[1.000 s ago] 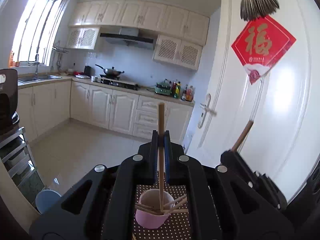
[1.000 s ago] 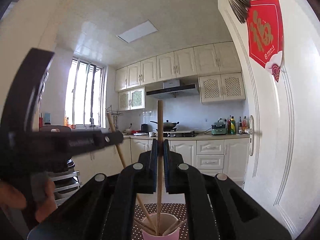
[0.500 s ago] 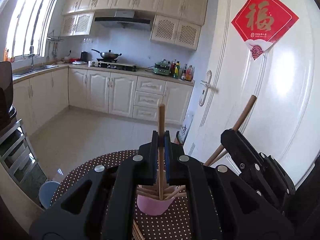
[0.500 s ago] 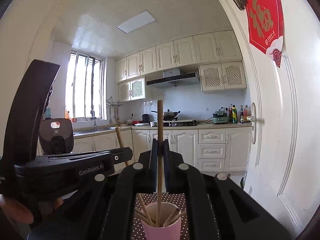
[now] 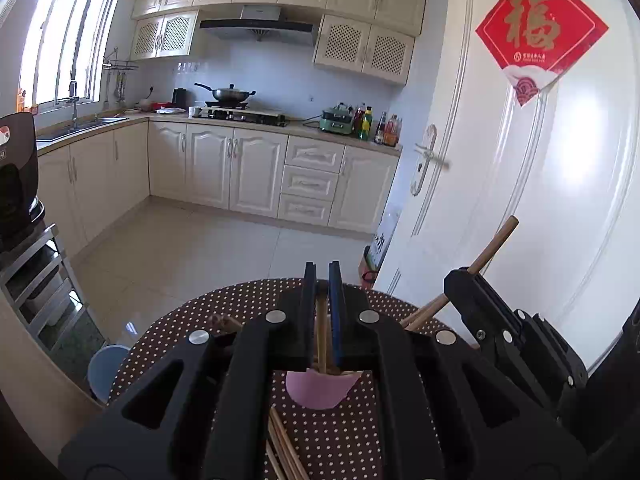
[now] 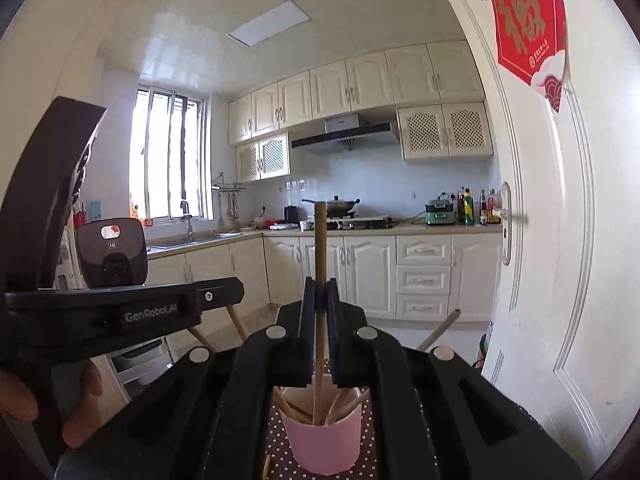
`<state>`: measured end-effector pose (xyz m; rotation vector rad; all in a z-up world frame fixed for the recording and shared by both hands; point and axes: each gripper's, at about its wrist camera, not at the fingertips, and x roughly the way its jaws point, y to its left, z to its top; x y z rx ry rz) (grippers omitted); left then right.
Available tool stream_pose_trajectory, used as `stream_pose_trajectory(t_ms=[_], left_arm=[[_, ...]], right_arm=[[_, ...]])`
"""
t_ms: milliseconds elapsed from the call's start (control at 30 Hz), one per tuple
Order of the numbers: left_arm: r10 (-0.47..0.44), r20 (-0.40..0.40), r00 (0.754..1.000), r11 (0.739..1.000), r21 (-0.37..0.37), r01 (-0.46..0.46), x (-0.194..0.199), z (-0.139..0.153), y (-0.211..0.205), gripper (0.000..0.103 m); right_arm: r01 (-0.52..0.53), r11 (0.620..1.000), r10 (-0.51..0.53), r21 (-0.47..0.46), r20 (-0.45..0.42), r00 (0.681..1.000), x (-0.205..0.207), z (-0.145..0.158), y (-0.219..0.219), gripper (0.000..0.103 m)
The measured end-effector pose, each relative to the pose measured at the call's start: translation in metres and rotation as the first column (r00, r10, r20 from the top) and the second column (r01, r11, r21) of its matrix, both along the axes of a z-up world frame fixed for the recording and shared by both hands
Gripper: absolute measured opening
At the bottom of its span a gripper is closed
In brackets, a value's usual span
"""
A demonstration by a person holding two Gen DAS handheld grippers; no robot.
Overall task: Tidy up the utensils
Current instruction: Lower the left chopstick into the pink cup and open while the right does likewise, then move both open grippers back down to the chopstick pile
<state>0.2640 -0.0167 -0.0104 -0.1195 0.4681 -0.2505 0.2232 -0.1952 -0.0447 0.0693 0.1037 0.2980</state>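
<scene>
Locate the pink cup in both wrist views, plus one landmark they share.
Left wrist: pink cup at bottom centre, mostly hidden behind the left gripper.
Right wrist: pink cup at bottom centre, below the right gripper, chopsticks standing in it.
Shared landmark: red door decoration, upper right in both.
</scene>
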Motion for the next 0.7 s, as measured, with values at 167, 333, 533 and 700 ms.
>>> stream_pose_trajectory(t_ms=[167, 333, 533, 700], left_arm=[[-0.004, -0.026, 1.000, 1.000, 0.011, 0.004, -0.003, 0.000, -0.001, 0.007], [0.001, -0.034, 0.999, 1.000, 0.023, -0.001, -0.010, 0.002, 0.002, 0.007], [0.009, -0.043, 0.999, 1.000, 0.023, -0.008, -0.022, 0.004, 0.005, 0.007], [0.013, -0.048, 0.999, 1.000, 0.025, -0.012, -0.034, 0.007, 0.007, 0.007]], right_arm=[[0.002, 1.000, -0.002, 0.004, -0.023, 1.000, -0.002, -0.002, 0.000, 0.004], [-0.001, 1.000, 0.001, 0.003, -0.047, 0.999, -0.006, -0.002, 0.003, 0.005], [0.002, 1.000, -0.002, 0.001, -0.058, 0.998, -0.016, 0.003, 0.004, 0.009], [0.008, 1.000, -0.008, 0.004, -0.059, 0.998, -0.027, 0.008, 0.005, 0.021]])
